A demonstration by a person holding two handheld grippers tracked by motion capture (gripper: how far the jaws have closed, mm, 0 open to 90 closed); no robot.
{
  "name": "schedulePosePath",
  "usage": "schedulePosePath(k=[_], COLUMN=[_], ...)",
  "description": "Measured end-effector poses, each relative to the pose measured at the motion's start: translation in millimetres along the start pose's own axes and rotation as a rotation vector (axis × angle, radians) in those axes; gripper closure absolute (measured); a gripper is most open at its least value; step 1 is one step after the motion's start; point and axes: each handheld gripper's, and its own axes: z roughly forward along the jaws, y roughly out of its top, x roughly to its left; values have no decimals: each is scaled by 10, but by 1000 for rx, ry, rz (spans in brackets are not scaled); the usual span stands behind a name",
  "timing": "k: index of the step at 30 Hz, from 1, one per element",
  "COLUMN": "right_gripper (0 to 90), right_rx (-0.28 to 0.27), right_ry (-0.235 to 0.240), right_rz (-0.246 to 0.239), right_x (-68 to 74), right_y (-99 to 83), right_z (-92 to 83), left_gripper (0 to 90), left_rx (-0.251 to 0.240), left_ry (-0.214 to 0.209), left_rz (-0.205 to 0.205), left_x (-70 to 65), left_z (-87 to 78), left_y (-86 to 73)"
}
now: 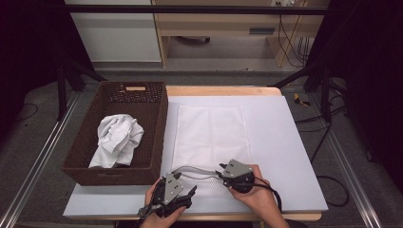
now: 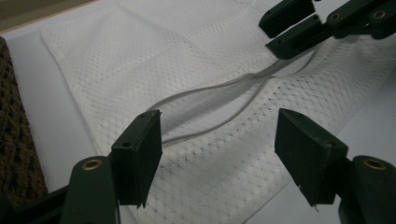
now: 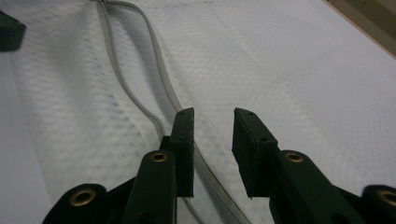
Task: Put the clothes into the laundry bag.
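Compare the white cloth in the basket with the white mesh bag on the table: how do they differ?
The white cloth is crumpled into a heap; the mesh bag lies flat and smooth. The cloth sits inside the brown wicker basket; the bag lies on the table, beside it. The bag's near edge has a grey trim; the cloth shows none. Both are white fabric.

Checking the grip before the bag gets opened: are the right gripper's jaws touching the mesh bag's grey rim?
Cannot tell. In the right gripper view the rim passes under one jaw.
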Motion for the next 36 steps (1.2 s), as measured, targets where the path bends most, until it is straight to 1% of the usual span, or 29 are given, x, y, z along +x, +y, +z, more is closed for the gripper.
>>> schedulePosePath(k=[1,4,5,6,7,14,15,16,17,18,19,20,21,22,24,26,28,29,30,31,32,34,36], right_gripper=[699,672,672,662,655,638,644,658,658,664,664,667,678,678,697,701,719,750,750,817,817,878,881], right_rx=[0,26,26,37,36,67,74,92,92,105,105,105,102,102,98,101,108,111,111,122,122,112,109], right_ry=[0,16,16,18,19,2,-2,-24,-24,-54,-54,-77,-88,-88,-113,-113,-101,-73,-73,-61,-61,-56,-53], right_rz=[0,-52,-52,-66,-72,-92,-99,-110,-110,-124,-124,-114,-111,-111,-89,-82,-67,-57,-57,-62,-62,-50,-47], right_x=[0,87,87,107,116,138,141,142,142,139,139,119,106,106,63,50,30,26,26,33,33,24,20], right_y=[0,75,75,83,82,86,86,84,84,81,81,80,82,82,71,61,44,34,34,29,29,35,37], right_z=[0,136,136,172,185,256,266,283,283,286,286,280,271,271,252,249,245,245,245,247,247,239,231], left_gripper=[322,325,325,325,325,327,327,328,328,330,330,331,331,331,332,332,332,332,332,332,332,332,332], left_rx=[0,0,-2,-1,-1,-8,-8,-10,-10,-11,-12,-16,-16,-17,-18,-19,-19,-18,-18,-17,-17,-22,-22], left_ry=[1,2,3,1,1,4,4,5,5,6,7,7,7,7,8,6,7,6,6,6,6,7,9], left_rz=[0,0,0,3,3,6,7,8,10,13,16,13,13,12,14,16,16,17,17,18,18,14,14], left_x=[2,8,8,10,10,3,0,-1,-3,-3,-3,-7,-8,-10,-14,-18,-20,-20,-20,-18,-17,-17,-15], left_z=[-3,-13,-14,-17,-17,-19,-22,-24,-27,-29,-30,-28,-28,-28,-27,-27,-27,-30,-30,-32,-33,-32,-34], left_y=[0,3,5,9,9,14,14,15,17,18,19,20,20,20,20,20,20,21,21,21,21,21,23])
